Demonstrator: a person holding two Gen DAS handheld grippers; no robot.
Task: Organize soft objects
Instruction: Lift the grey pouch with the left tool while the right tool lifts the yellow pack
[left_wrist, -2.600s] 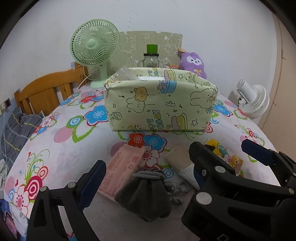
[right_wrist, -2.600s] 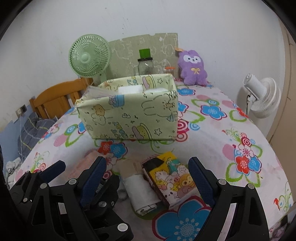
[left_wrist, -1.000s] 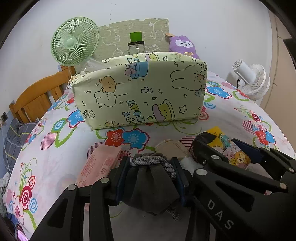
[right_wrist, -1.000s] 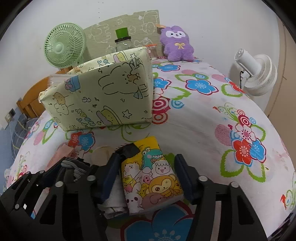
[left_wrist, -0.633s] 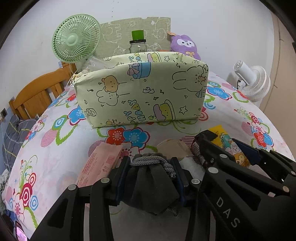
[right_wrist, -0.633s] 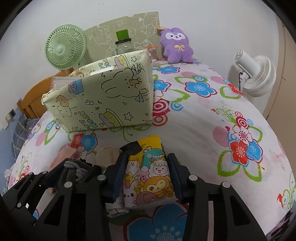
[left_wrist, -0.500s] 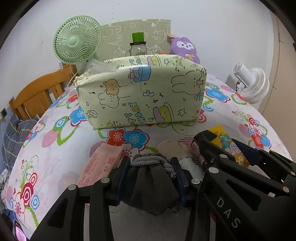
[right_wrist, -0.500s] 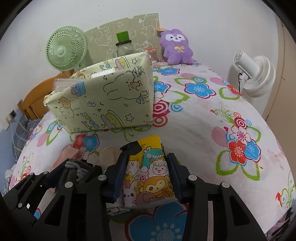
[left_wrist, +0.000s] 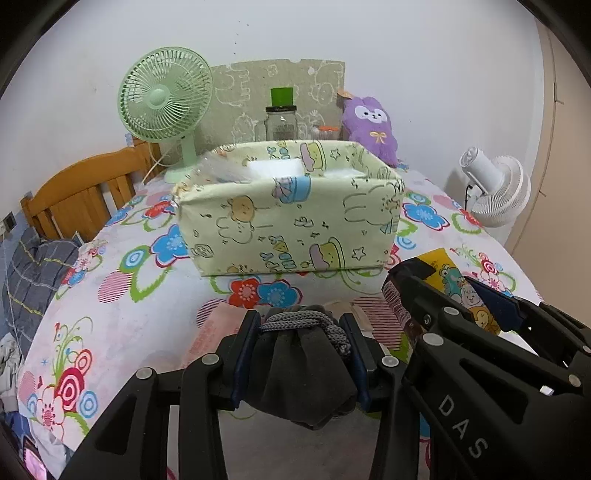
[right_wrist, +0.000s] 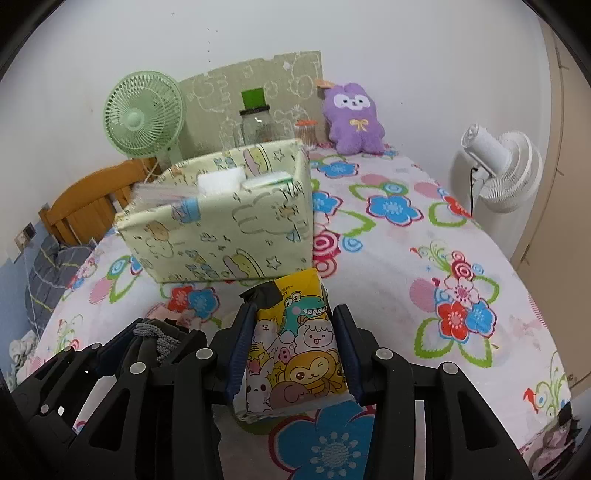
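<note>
While both grippers sit side by side over the floral bedspread (right_wrist: 424, 266), left gripper (left_wrist: 301, 363) pinches a dark drawstring pouch (left_wrist: 301, 369), right gripper (right_wrist: 293, 354) pinches a cartoon tissue pack (right_wrist: 295, 354); both just before the fabric bin (left_wrist: 291, 225).

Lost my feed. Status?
Left gripper shut on pouch. Right gripper shut on tissue pack. Box ahead, path clear.
</note>
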